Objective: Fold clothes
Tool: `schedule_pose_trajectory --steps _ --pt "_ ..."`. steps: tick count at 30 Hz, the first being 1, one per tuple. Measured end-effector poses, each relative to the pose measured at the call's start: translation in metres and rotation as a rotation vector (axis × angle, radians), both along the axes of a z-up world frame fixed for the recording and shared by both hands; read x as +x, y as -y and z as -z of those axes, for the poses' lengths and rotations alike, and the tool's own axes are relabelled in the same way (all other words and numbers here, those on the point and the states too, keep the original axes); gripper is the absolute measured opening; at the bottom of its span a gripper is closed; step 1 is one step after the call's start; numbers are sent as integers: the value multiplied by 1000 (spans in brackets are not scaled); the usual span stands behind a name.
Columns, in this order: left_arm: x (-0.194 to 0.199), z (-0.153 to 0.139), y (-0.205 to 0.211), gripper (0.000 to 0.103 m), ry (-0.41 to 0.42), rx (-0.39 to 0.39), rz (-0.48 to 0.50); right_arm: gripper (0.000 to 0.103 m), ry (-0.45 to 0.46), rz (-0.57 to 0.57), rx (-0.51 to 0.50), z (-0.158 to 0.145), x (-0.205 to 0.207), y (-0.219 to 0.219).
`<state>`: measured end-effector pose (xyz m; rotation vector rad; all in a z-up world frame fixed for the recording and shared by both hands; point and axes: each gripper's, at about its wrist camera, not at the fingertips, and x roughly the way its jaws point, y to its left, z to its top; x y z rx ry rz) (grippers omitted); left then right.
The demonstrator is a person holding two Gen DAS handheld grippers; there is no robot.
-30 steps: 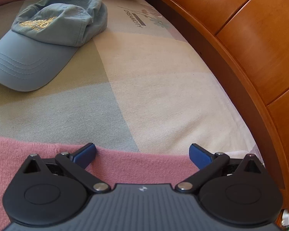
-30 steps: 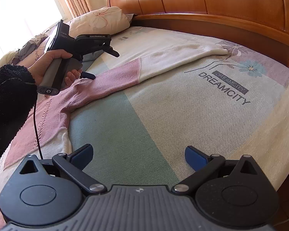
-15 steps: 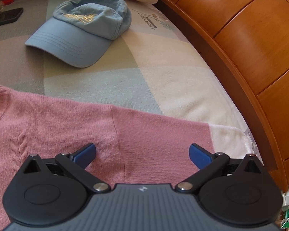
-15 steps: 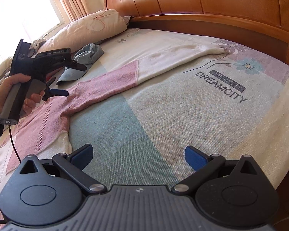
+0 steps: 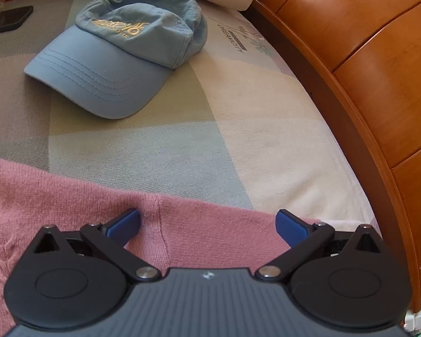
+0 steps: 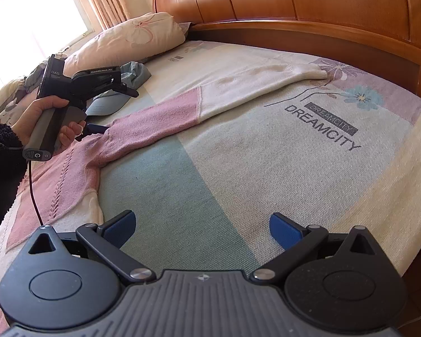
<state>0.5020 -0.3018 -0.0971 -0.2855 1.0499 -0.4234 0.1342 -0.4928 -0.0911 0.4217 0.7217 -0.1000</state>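
A: Sweater (image 6: pixel 143 129), pink and cream, lies spread flat on the bed (image 6: pixel 238 168) with one sleeve (image 6: pixel 238 95) stretched out straight toward the headboard (image 6: pixel 322 5). Which step do you reckon this is?

B: The start of the fold, I'd say. Nothing is doubled over yet. The left gripper (image 5: pixel 207 224) hovers just over the shoulder seam, where the sleeve joins the body, its jaws spread wide with pink knit beneath and between them and nothing clasped.

A: And the other one?

B: The right gripper (image 6: pixel 202 229) hangs well apart from the garment, jaws equally wide and empty. Only bedspread lies ahead of it; the sweater body sits off to its left, the sleeve cuff (image 6: pixel 317 71) far ahead and to its right.

A: So what does the next move call for?

B: Probably bringing that sleeve across the body. The left gripper would have to drop and pinch the knit at the seam, or pin it, while the right reaches far forward for the cuff.

A: Anything in the way?

B: A blue cap (image 5: pixel 120 61) rests ahead of the left gripper, apart from the sweater.
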Motion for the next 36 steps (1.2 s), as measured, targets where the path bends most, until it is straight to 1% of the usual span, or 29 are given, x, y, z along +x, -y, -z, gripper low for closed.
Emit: schedule_pose_trajectory --steps 2,4,7,10,11,13,15,16,17,19,22,23,24,26,27,29,31,33,35,36 --pt "1 -2 1 102 2 9 -12 103 0 -2 -2 0 0 1" --pt "-3 -9 1 102 -4 15 -17 103 0 0 1 0 0 1" --pt "-22 -24 -2 102 35 24 24 103 2 4 6 0 0 1" --pt "-45 -31 -10 102 70 37 81 103 3 8 10 -1 -1 2" --pt "-53 -31 -11 102 83 51 99 103 3 8 9 -1 -1 2" --pt "-64 -23 -9 102 123 127 124 103 4 10 9 -1 -1 2" --pt "-70 -11 -7 102 154 188 128 103 4 12 11 -1 -2 2" --pt "-71 -5 -8 102 153 190 125 103 5 12 10 -1 -2 2" --pt "-72 1 -10 102 141 163 114 103 4 10 9 -1 -2 2" --pt "-75 2 -12 102 145 139 112 103 5 13 12 -1 -2 2" --pt "-78 -5 -15 102 98 110 162 103 6 18 17 -1 -2 3" --pt "-80 -9 -17 102 84 100 158 103 6 18 18 -1 -2 3" --pt "-84 -13 -19 102 78 80 156 103 6 19 17 -1 -2 3" --pt "-98 -18 -22 102 75 -1 172 103 4 20 13 -2 -1 2" --pt "-103 -16 -21 102 55 -22 182 103 3 20 10 -2 -1 2" --pt "-110 -7 -15 102 -1 -38 185 103 3 19 8 -2 -1 2" --pt "-116 -1 -9 102 -24 -52 168 103 4 18 6 -2 -2 2" --pt "-119 -7 -8 102 -33 -59 168 103 6 14 11 -1 -3 3" --pt "-123 -17 -12 102 -25 -76 189 103 11 15 25 -2 -4 5" --pt "-127 -22 -15 102 -18 -70 183 103 13 15 33 -2 -5 6"
